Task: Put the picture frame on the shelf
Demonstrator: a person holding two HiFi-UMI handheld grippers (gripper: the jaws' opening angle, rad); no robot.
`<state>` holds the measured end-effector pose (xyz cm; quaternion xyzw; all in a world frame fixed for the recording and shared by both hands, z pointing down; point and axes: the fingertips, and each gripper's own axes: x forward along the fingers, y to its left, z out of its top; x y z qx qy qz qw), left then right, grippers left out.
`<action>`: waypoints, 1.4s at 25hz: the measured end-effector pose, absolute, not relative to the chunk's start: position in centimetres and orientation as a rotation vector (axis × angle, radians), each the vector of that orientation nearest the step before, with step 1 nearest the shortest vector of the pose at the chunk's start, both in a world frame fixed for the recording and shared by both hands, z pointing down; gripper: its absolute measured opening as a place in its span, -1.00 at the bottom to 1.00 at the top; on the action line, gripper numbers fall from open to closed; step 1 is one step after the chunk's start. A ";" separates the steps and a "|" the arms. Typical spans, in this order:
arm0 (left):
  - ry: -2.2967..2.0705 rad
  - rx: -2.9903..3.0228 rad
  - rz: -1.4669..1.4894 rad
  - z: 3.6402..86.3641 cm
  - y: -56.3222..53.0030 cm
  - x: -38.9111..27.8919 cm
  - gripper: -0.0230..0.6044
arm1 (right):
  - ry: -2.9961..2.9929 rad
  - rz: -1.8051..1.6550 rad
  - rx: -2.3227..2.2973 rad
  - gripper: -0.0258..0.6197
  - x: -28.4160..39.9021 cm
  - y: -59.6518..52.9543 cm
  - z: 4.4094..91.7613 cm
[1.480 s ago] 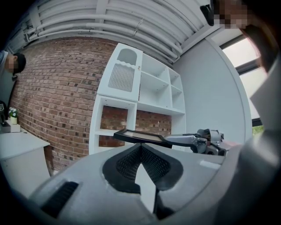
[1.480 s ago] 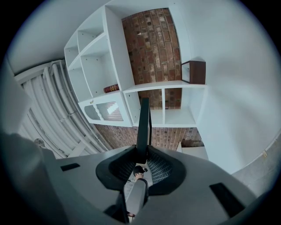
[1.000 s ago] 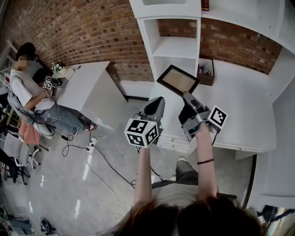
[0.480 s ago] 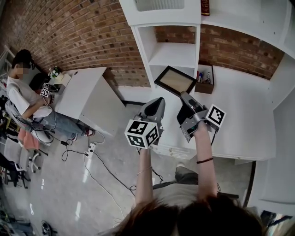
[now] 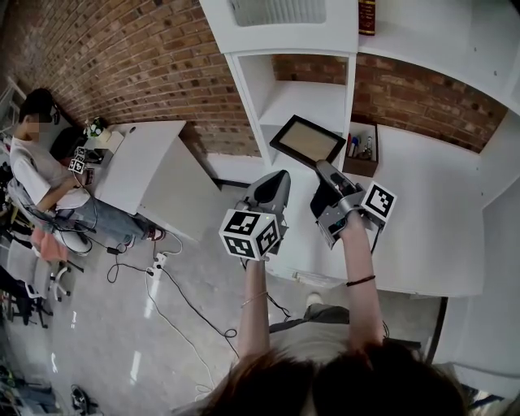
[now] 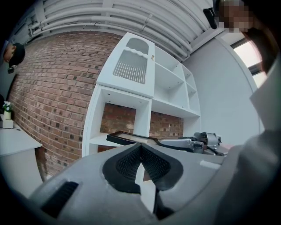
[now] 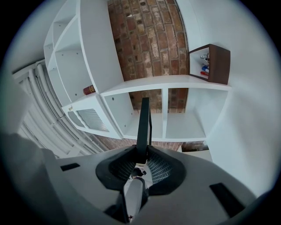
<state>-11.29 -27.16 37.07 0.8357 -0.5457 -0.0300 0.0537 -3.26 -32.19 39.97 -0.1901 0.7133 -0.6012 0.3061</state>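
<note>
The picture frame (image 5: 309,140), black-edged with a tan panel, hangs tilted in the air just below the white shelf (image 5: 313,101) unit's low cubby. My right gripper (image 5: 323,169) is shut on its near edge. In the right gripper view the frame (image 7: 144,121) stands edge-on between the pads, rising from the right gripper (image 7: 143,154) toward the shelf's compartments (image 7: 184,125). My left gripper (image 5: 279,177) hovers just left of it, shut with nothing in it. In the left gripper view the left gripper (image 6: 140,146) shows its pads touching, and the frame (image 6: 129,138) lies flat beyond them.
A brown box of pens (image 5: 361,148) sits on the white counter (image 5: 422,211) right of the frame. A dark red book (image 5: 367,16) stands on the upper shelf. At left are a white table (image 5: 138,162), a seated person (image 5: 41,171) and cables on the floor (image 5: 162,260).
The shelf has drawn nearer in the head view, so the frame now sits closer under the low cubby. Both grippers hold the same pose and grip.
</note>
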 end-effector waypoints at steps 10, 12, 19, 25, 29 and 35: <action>-1.676 2.516 -0.103 37.5 -29.8 -11.8 -0.89 | 1.932 -1.617 -0.447 -0.70 -5.0 -34.6 39.7; -1.678 2.517 -0.100 37.6 -29.9 -11.8 -0.89 | 1.935 -1.616 -0.443 -0.70 -5.1 -34.8 39.7; -1.713 2.497 -0.126 37.6 -29.9 -13.1 -0.89 | 1.939 -1.599 -0.432 -0.70 -5.3 -35.3 39.8; -1.679 2.518 -0.131 37.3 -30.7 -13.0 -0.89 | 1.925 -1.581 -0.442 -0.70 -5.2 -35.9 39.4; -1.640 2.540 -0.119 37.4 -31.5 -12.9 -0.89 | 1.908 -1.573 -0.466 -0.70 -5.1 -36.2 39.7; -1.586 2.558 -0.097 37.8 -35.3 -14.5 -0.89 | 1.875 -1.564 -0.500 -0.70 -6.4 -39.8 40.1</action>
